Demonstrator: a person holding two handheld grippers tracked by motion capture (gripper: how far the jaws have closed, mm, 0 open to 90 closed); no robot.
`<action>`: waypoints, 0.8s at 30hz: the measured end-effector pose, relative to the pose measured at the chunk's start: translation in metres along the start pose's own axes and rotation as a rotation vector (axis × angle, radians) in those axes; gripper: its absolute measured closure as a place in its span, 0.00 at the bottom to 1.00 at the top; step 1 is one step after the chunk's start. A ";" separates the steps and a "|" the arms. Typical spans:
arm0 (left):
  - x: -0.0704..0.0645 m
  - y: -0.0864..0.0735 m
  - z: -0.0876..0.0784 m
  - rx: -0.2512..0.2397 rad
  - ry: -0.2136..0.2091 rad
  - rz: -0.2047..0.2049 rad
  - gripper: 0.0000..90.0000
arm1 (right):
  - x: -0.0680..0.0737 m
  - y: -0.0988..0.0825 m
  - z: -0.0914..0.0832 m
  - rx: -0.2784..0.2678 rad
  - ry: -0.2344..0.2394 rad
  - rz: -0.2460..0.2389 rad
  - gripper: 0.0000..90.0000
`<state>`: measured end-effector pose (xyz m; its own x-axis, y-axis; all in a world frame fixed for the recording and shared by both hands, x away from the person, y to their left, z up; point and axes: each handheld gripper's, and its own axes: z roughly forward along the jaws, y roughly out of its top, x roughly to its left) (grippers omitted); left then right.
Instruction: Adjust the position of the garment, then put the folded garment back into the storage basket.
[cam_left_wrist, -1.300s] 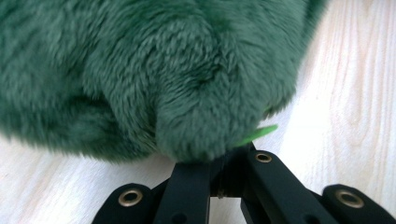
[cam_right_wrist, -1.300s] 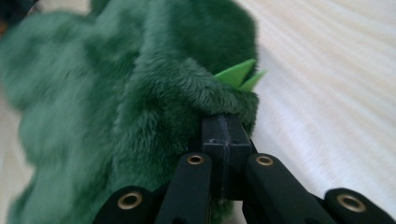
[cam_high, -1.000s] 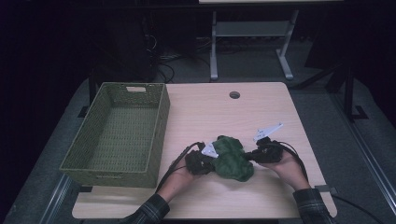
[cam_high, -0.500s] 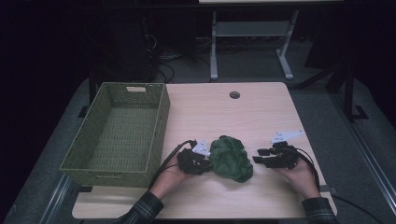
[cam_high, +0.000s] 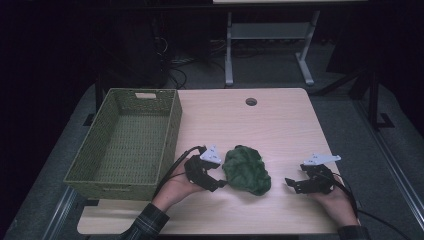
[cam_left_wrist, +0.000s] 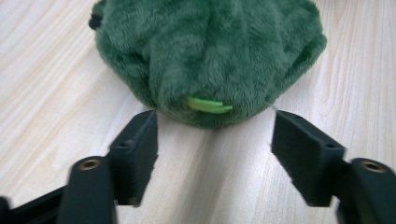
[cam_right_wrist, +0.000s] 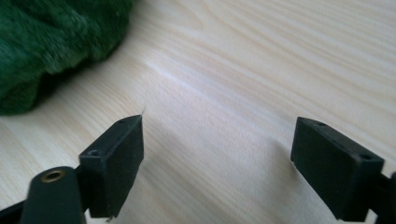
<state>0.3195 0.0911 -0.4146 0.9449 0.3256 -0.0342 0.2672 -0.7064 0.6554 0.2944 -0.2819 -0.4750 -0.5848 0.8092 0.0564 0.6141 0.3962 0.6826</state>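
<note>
A dark green plush toy (cam_high: 246, 169) lies on the wooden table (cam_high: 235, 120), near its front edge. My left gripper (cam_high: 220, 184) sits just left of the toy, open, its jaws having just been opening, with nothing between them. In the left gripper view the toy (cam_left_wrist: 210, 51) with a bright green tag (cam_left_wrist: 208, 104) lies just beyond the open left gripper (cam_left_wrist: 215, 149). My right gripper (cam_high: 291, 184) rests to the right of the toy, apart from it, and its jaws have just been opening too. In the right gripper view, bare wood lies between the jaws of the right gripper (cam_right_wrist: 217, 158), and the toy (cam_right_wrist: 51, 42) sits at the upper left.
A green woven basket (cam_high: 131, 137) stands at the table's left side, with nothing in it. A round cable hole (cam_high: 251, 101) marks the far middle of the table. Beyond the table stand a metal frame (cam_high: 270, 45) and dark floor.
Both grippers have let go of the plush toy and opened. The right gripper has drawn away to the right; the left one has backed off slightly. The toy now lies free.
</note>
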 end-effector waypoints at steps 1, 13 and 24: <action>0.000 0.002 -0.001 0.005 -0.003 0.008 0.29 | 0.000 -0.002 0.000 -0.004 0.002 0.000 0.16; 0.009 0.033 -0.004 0.046 -0.004 0.077 0.18 | 0.002 -0.009 0.002 -0.045 -0.022 -0.013 0.09; 0.016 0.054 0.017 0.124 -0.030 0.114 0.14 | 0.002 -0.009 0.002 -0.046 -0.023 -0.013 0.09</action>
<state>0.3522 0.0477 -0.3922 0.9752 0.2210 0.0111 0.1773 -0.8104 0.5584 0.2888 -0.2826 -0.4829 -0.5797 0.8142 0.0308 0.5814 0.3868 0.7158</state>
